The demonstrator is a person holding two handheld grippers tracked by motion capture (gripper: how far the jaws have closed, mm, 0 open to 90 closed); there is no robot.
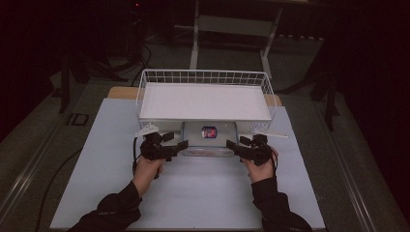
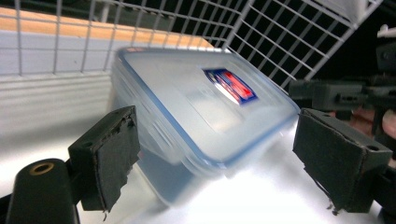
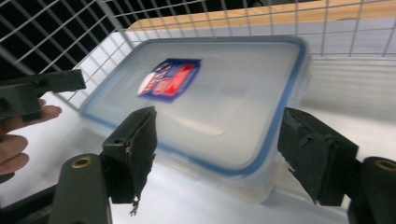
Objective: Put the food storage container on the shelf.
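**Both claws flank the lidded box under the rack**

I work at a pale blue-white table top (image 1: 203,193) on which stands a white wire basket rack with a flat white shelf (image 1: 205,101). Beneath that shelf, at its front edge, sits the clear plastic food box with a blue-rimmed lid and a red-and-blue label (image 1: 209,140); its front end pokes out toward me, the rest lies under the shelf.

As I judge it, the step in hand is drawing this box out from under the rack with both claws together. To do it well I should close evenly on the two short ends, keep the box level, and pull straight toward myself so the lid clears the shelf and the wire sides.

My left claw (image 1: 178,146) is released: in the left gripper view its black padded jaws stand wide, with the box's near corner (image 2: 196,112) between them and no pad touching it. My right claw (image 1: 234,146) is likewise released, its jaws spread either side of the box's other corner (image 3: 210,102), just short of contact. The box looks blurred in both gripper views.
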